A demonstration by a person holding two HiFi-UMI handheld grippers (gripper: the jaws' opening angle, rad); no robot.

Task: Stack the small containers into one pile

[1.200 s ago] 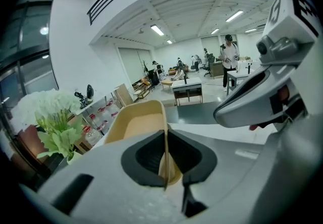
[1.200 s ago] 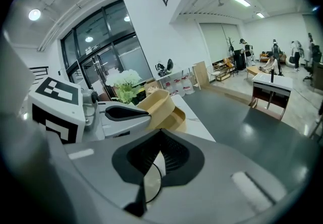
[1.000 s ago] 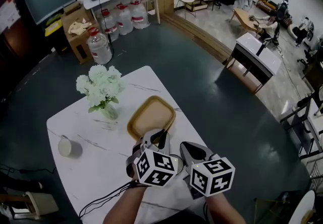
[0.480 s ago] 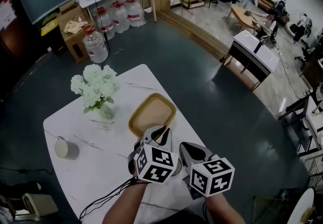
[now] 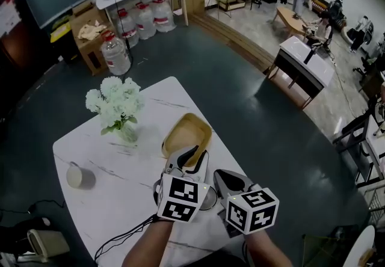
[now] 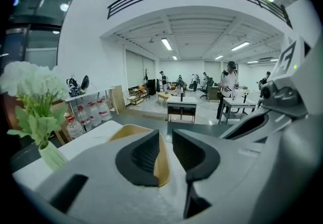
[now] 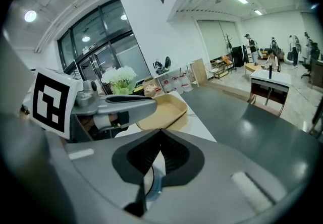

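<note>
A shallow tan container point(image 5: 189, 127) lies tilted on the white marble table point(image 5: 114, 199). My left gripper point(image 5: 192, 154) is at its near rim. In the left gripper view the tan container point(image 6: 128, 131) has its rim between the jaws of the left gripper point(image 6: 165, 140), against the left pad and with a gap to the right one. These jaws have just been opening. My right gripper point(image 5: 219, 174) sits lower right beside it. In the right gripper view the right gripper point(image 7: 160, 134) has its tips together on the thin rim of a clear round container point(image 7: 153, 183), which shows between the cubes point(image 5: 209, 198).
White flowers in a glass vase point(image 5: 115, 103) stand at the table's far left. A pale cup point(image 5: 74, 176) sits near the left edge. A black cable point(image 5: 120, 239) trails off the near edge. The table's right edge drops to a dark floor.
The left gripper has risen and rolled a little, and its jaws have spread. The tan container has shifted slightly right and now sits tilted. The right gripper has kept still.
</note>
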